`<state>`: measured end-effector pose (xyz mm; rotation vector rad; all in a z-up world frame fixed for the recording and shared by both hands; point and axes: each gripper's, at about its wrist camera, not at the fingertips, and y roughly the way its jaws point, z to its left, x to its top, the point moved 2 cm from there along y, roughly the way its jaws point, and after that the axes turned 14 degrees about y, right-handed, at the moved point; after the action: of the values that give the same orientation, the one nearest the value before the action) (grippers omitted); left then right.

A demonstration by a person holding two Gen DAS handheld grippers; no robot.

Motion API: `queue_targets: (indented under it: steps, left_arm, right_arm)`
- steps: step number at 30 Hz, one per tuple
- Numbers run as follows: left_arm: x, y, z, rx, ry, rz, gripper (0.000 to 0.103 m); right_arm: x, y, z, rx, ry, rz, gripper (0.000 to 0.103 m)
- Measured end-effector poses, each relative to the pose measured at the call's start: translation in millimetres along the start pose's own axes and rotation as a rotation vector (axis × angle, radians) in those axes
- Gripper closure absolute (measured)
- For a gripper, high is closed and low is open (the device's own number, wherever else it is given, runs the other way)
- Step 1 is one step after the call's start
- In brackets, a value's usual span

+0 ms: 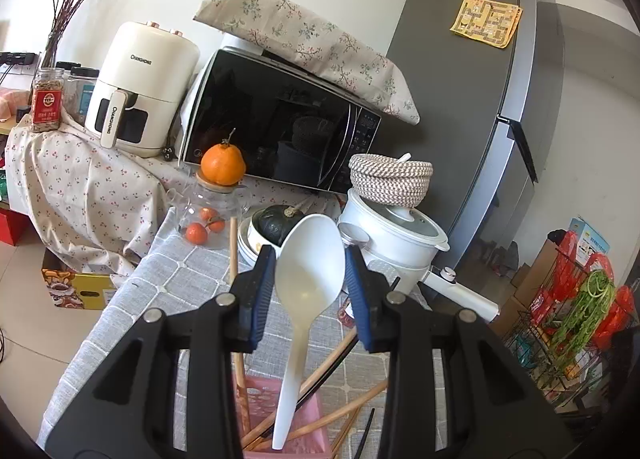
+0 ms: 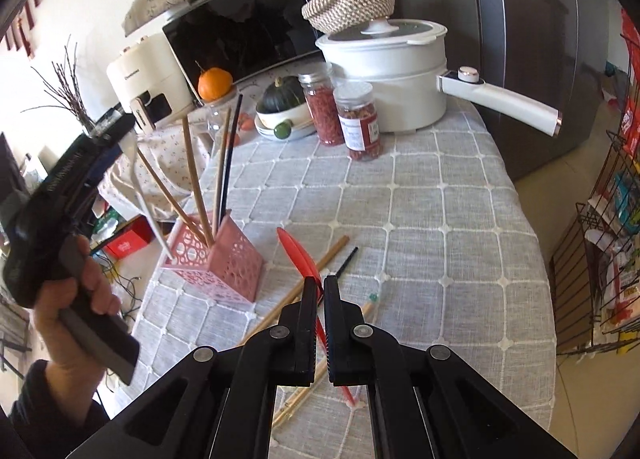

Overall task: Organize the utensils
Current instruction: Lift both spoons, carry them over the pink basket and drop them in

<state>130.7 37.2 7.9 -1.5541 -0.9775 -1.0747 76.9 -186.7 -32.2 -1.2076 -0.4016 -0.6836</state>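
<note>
Utensils are split between a pink perforated holder (image 2: 224, 259) and the grey checked cloth covering the desk (image 2: 420, 219). I see my left gripper (image 1: 310, 259) with its blue-padded jaws clamped on the bowl of a white plastic spoon (image 1: 308, 263), whose handle slants down into the holder (image 1: 280, 411); in the right wrist view the same spoon (image 2: 148, 203) leans from that gripper, held by a hand (image 2: 76, 299), with its handle tip at the holder's rim. Several wooden chopsticks (image 2: 194, 175) and one black chopstick (image 2: 232, 155) stand upright in the holder. My right gripper (image 2: 319, 283) has its jaws clenched on a red plastic spoon (image 2: 298, 251), bowl pointing away from the camera, above the cloth. Loose wooden chopsticks (image 2: 320, 263) and a black one (image 2: 347, 259) lie on the cloth just beyond the red spoon.
</note>
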Motion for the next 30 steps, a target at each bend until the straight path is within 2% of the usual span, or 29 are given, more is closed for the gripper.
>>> queue_targets:
  steps: [8, 13, 21, 23, 26, 28, 30]
  left_arm:
    - [-11, 10, -6, 0.026, 0.040, 0.029, 0.065]
    - [-18, 13, -8, 0.015, 0.059, 0.076, 0.065]
    - [-27, 10, 0, 0.009, 0.029, 0.180, 0.065]
    - [-27, 6, -2, 0.011, 0.035, 0.208, 0.062]
    - [-24, -4, -2, 0.012, 0.045, 0.249, 0.050]
    - [-21, -12, -3, 0.017, 0.063, 0.295, 0.035]
    - [-20, -20, -3, 0.041, 0.086, 0.352, 0.030]
  right_arm:
    - [5, -12, 3, 0.037, 0.005, -0.028, 0.100]
    - [6, -19, 7, 0.055, 0.003, -0.044, 0.100]
    - [6, -31, 15, 0.078, -0.006, -0.053, 0.100]
    - [6, -34, 18, 0.086, -0.011, -0.055, 0.100]
    - [7, -41, 23, 0.104, -0.014, -0.062, 0.100]
    - [8, -45, 27, 0.117, -0.013, -0.064, 0.100]
    - [9, -49, 31, 0.131, -0.011, -0.066, 0.100]
